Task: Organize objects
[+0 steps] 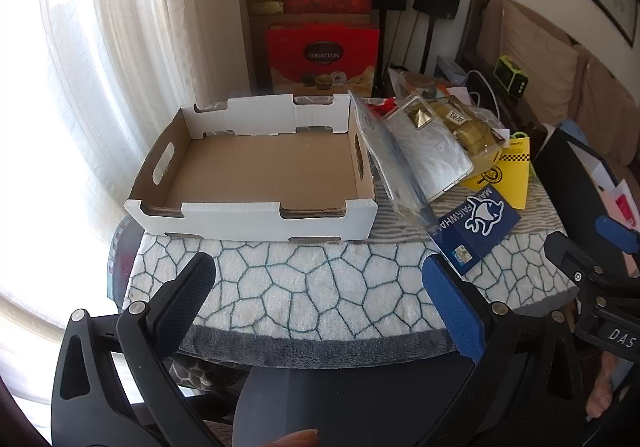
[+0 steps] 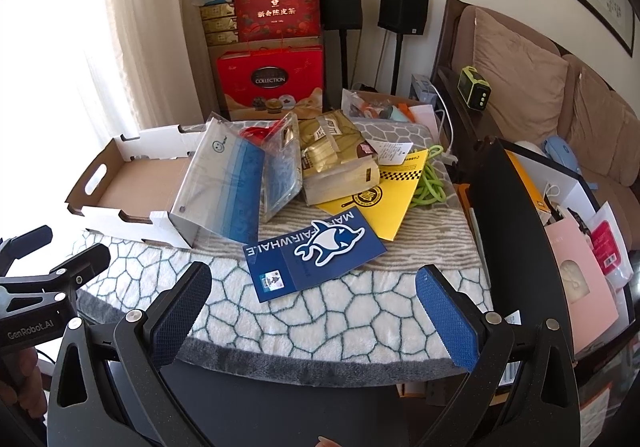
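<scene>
While both claws hover spread and empty over the near edge of the surface (image 2: 320, 311), nothing has yet gone into the cardboard tray (image 1: 256, 167), which sits bare at the far left. The left claw (image 1: 320, 275) faces the tray; the right claw (image 2: 314, 279) faces the clutter heaped just right of it. Nearest the right claw lies the blue whale card (image 2: 316, 247), flat on the towel and apart from the pile, so it looks like the sensible first pick. Being thin and flat, it probably needs one finger slid under an edge, or a nudge toward the surface's rim, before closing. The clear bag (image 2: 228, 183) leans on the tray wall and may topple if bumped.
</scene>
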A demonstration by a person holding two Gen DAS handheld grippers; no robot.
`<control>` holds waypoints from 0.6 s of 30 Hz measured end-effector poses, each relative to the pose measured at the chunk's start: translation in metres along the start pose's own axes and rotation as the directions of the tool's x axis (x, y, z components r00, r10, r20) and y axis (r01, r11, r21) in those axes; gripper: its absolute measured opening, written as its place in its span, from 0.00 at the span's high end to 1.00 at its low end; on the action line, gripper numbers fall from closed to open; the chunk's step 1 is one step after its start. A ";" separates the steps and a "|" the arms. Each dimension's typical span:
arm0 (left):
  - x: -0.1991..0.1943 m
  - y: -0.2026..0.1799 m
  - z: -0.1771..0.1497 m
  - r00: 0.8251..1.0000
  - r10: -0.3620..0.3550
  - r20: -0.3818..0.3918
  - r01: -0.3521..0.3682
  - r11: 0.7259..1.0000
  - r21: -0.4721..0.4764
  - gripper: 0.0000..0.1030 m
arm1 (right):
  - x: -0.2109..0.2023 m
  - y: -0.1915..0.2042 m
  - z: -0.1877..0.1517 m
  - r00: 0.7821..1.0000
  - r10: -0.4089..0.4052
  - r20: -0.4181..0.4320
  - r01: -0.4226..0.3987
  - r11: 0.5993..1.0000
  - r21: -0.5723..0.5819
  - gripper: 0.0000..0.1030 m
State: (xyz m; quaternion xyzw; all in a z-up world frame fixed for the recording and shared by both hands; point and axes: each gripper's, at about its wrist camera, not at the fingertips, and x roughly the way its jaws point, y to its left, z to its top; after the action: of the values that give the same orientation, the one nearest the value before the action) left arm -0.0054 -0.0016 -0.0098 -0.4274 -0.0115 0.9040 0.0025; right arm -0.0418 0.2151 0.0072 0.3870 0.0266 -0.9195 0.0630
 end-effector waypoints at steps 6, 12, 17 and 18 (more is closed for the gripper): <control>0.001 -0.001 0.001 1.000 0.001 -0.005 -0.001 1.000 0.009 0.00 | 0.002 0.001 0.001 1.000 0.001 -0.003 -0.001 1.000 -0.009 0.00; 0.005 0.000 0.007 1.000 0.007 -0.005 -0.007 1.000 0.011 0.00 | 0.004 0.001 0.006 1.000 0.004 -0.001 -0.004 1.000 -0.022 0.00; 0.009 0.000 0.014 1.000 0.013 0.001 -0.013 1.000 0.014 0.00 | 0.009 -0.001 0.012 1.000 0.000 0.002 0.000 1.000 -0.024 0.00; 0.009 0.000 0.015 1.000 0.014 0.001 -0.014 1.000 0.014 0.00 | 0.009 -0.002 0.013 1.000 0.000 0.002 0.000 1.000 -0.023 0.00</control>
State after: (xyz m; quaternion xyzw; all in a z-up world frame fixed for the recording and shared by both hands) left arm -0.0227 -0.0014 -0.0074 -0.4270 -0.0020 0.9043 -0.0007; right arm -0.0576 0.2148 0.0095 0.3856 0.0370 -0.9195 0.0675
